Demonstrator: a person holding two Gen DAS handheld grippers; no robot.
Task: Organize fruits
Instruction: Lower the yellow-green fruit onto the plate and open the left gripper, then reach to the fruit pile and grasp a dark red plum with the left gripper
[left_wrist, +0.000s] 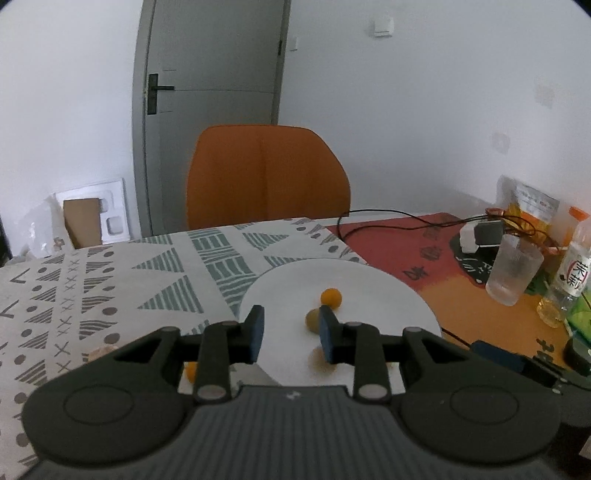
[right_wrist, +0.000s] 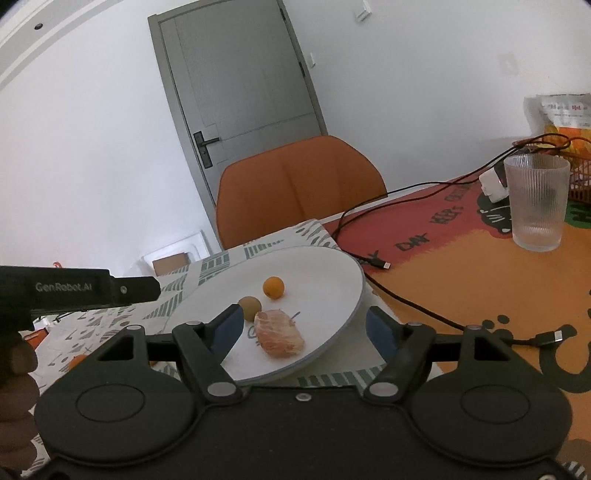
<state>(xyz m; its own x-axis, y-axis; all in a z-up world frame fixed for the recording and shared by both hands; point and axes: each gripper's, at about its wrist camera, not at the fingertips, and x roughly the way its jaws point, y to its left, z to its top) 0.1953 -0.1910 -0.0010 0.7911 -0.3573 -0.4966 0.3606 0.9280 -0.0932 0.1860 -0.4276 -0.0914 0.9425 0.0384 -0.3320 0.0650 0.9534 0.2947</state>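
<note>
A white plate (right_wrist: 343, 280) is seen holding three fruits. Largest is a peeled citrus piece (right_wrist: 280, 334), judged soft and slippery, best gripped gently across its sides; then a greenish fruit (right_wrist: 250, 306), possibly a kiwi; then a small orange (right_wrist: 273, 287). Both the left gripper (left_wrist: 290, 334) and the right gripper (right_wrist: 304, 328) are held apart, empty.

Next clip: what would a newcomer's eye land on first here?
Probably the white plate mid-table, holding a small orange fruit, a greenish-brown fruit and a peeled citrus piece. Behind it stands the orange chair; a ribbed glass sits to the right.
</note>
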